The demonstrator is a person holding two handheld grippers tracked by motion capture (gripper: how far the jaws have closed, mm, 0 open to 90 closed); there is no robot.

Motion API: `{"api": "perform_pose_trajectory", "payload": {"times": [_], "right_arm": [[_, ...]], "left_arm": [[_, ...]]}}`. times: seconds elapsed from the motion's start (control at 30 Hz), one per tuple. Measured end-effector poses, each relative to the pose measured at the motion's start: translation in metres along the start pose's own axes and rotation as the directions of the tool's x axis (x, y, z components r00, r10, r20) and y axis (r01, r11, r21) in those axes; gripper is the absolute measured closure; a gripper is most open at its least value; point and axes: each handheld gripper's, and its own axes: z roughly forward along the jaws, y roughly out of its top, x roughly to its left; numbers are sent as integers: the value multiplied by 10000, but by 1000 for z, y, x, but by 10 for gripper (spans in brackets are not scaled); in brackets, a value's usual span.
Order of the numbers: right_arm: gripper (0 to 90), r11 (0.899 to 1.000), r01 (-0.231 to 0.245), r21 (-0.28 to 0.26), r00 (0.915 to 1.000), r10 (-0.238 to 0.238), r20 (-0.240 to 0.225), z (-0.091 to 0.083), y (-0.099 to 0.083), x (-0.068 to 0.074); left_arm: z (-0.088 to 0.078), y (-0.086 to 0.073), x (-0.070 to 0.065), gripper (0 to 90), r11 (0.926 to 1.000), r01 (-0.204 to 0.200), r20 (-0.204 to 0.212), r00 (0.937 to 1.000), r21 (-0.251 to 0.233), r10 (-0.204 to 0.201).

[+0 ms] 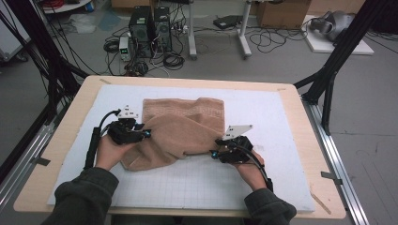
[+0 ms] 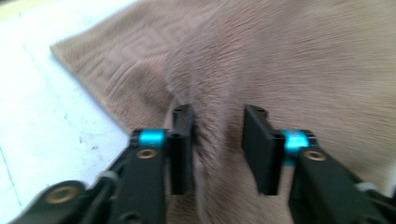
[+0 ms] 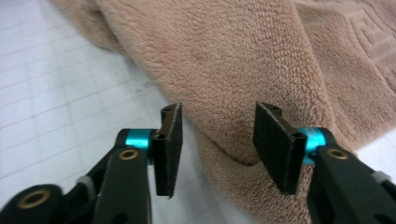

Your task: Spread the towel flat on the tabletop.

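White gridded mat (image 1: pixel 197 187) under tan towel (image 1: pixel 183 129), folds between both grippers' parted jaws.

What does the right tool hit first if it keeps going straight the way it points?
Most likely the towel. The right tool stands open with a fold of the tan cloth between its jaws, apparently untouched, and more towel lies right ahead. How deep the gap is remains unclear.

The towel (image 1: pixel 180 131) lies on the mat (image 1: pixel 281 117), which covers the desk (image 1: pixel 70 117). The towel's near part is folded over its far part. The left hand-held gripper (image 1: pixel 146 134) sits at the towel's left edge, the right hand-held gripper (image 1: pixel 213 153) at its near right edge. Computer towers (image 1: pixel 150 30) stand on the floor (image 1: pixel 366 112) behind the desk.
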Motion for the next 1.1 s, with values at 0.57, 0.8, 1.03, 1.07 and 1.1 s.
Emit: {"api": "perform_pose_trajectory", "payload": {"times": [0.57,0.8,1.03,1.07,1.1], "right_arm": [[837,9994,357,47,9993,-356,-65,19,4,2],[837,9964,666,-524,9971,-685,-338,-20,7,7],[841,9904,1042,-904,9945,-1051,-45,-65,24,5],[841,9890,1149,-930,9934,-1147,79,-71,27,5],[841,9885,1176,-948,9930,-1165,176,-77,30,4]], "left_arm": [[23,-38,-30,859,9824,-1269,1016,9883,1367,1135],[-7,-26,-43,872,9894,-1421,1434,9802,289,1366],[-34,8,-75,873,9753,-2006,2024,9553,-920,2156],[-38,13,-79,873,9733,-1999,2152,9514,-1127,2203],[-41,17,-82,873,9707,-2017,2259,9473,-1305,2272]]}}
